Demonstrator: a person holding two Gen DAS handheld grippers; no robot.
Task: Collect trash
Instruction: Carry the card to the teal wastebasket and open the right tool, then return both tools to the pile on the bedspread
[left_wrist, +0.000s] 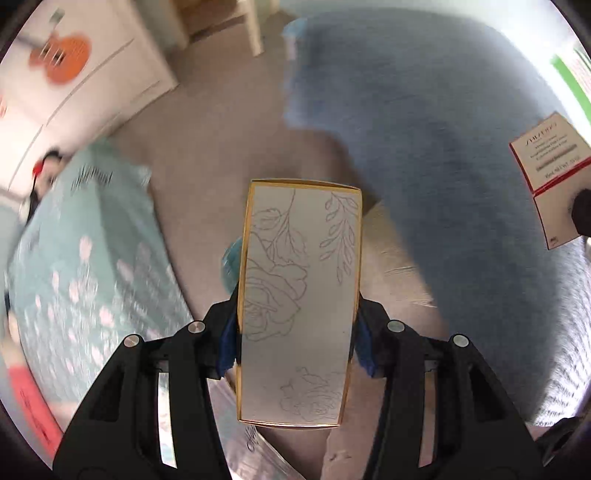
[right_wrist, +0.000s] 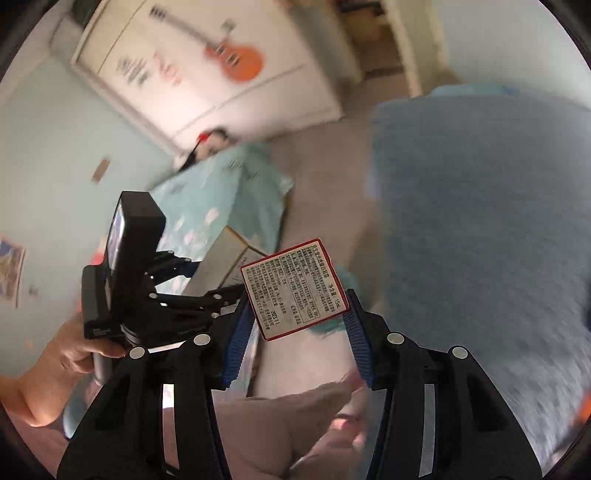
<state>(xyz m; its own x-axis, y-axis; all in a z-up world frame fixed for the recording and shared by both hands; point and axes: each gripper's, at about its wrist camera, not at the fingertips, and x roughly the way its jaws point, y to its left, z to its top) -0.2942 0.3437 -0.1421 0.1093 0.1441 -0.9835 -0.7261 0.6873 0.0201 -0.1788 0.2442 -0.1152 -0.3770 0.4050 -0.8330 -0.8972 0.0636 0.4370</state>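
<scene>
My left gripper (left_wrist: 295, 332) is shut on a tall white box with gold edges and a line-drawn flower print (left_wrist: 299, 302), held up in the air. The same box (right_wrist: 225, 258) shows in the right wrist view, in the left gripper (right_wrist: 207, 280). My right gripper (right_wrist: 295, 325) is shut on a small white box with red edges and printed text (right_wrist: 293, 288). That red-edged box (left_wrist: 550, 177) appears at the right edge of the left wrist view. A bit of teal (left_wrist: 232, 262) peeks out behind the flower box; I cannot tell what it is.
A bed with a teal flowered cover (left_wrist: 92, 258) lies to the left. A blue-grey rug (left_wrist: 461, 166) covers the floor on the right, with beige floor (left_wrist: 221, 140) between. A white wardrobe with an orange guitar sticker (right_wrist: 236, 62) stands at the back.
</scene>
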